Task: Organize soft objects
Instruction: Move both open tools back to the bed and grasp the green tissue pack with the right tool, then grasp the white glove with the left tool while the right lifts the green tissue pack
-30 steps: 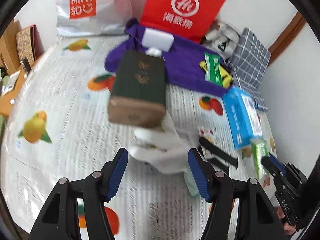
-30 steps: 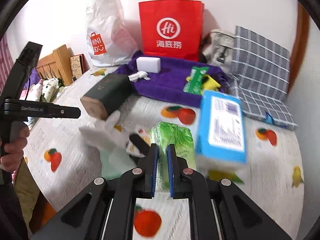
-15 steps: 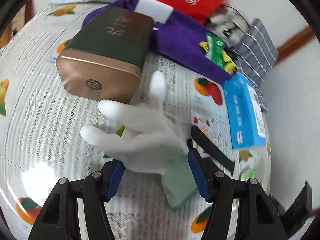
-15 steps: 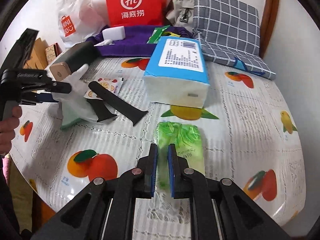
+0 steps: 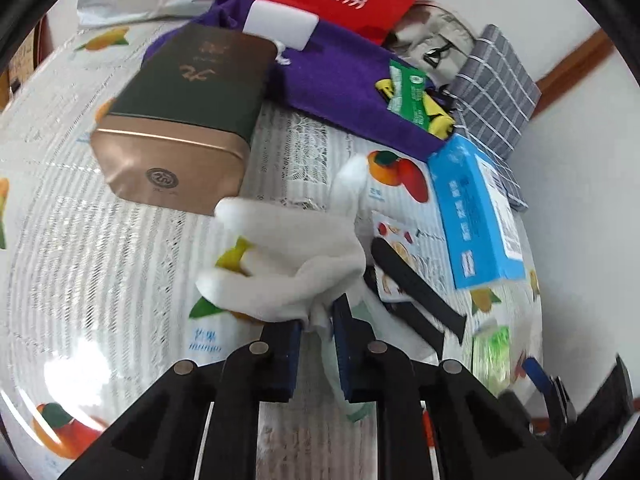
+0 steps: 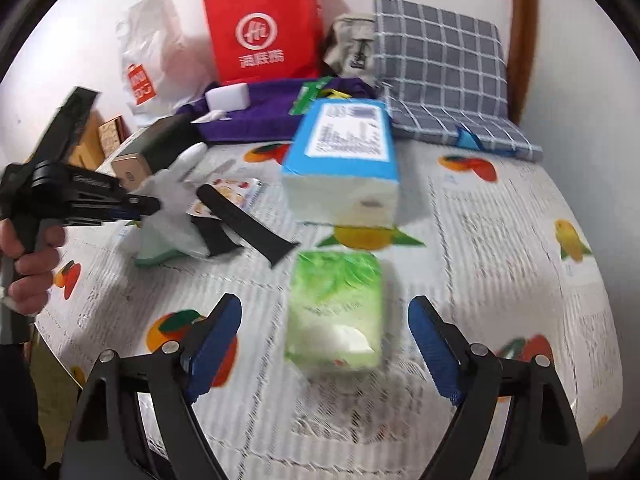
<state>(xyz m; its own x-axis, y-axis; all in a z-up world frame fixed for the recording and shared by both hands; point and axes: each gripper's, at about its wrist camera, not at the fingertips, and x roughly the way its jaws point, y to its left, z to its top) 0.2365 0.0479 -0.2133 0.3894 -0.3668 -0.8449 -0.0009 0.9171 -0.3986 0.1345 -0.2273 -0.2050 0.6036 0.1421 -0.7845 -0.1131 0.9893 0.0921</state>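
Between the blue pads of the left gripper [image 5: 318, 330] sits a bunched fold of the white glove [image 5: 288, 264], pinched near its cuff with the pads drawn close together on the cloth. The glove's fingers splay away from the gripper, one reaching toward the gold-and-green tin box [image 5: 184, 120] that lies on its side just beyond the glove. Beside the glove, on the side away from the tin, two black straps [image 5: 416, 284] lie across a small fruit-print packet [image 5: 394, 236], and past those stands the blue tissue pack [image 5: 476, 216].

Farther from the glove, beyond the straps, the green tissue packet [image 6: 336, 312] lies flat on the fruit-print tablecloth [image 6: 500, 240]. It rests between the fingers of the right gripper [image 6: 324, 344], which are spread wide and do not touch it; white tissue shows at the packet's near end.

Behind the glove and tin, a purple cloth [image 5: 348, 80] is spread with a white block [image 5: 280, 28] and a green wrapper [image 5: 410, 96] on it. Beyond the cloth stand a red paper bag [image 6: 264, 32] and a white plastic bag [image 6: 156, 56] against the wall, with a grey checked cushion [image 6: 440, 76] beside them. The person's left hand [image 6: 30, 256] grips the left tool's handle.
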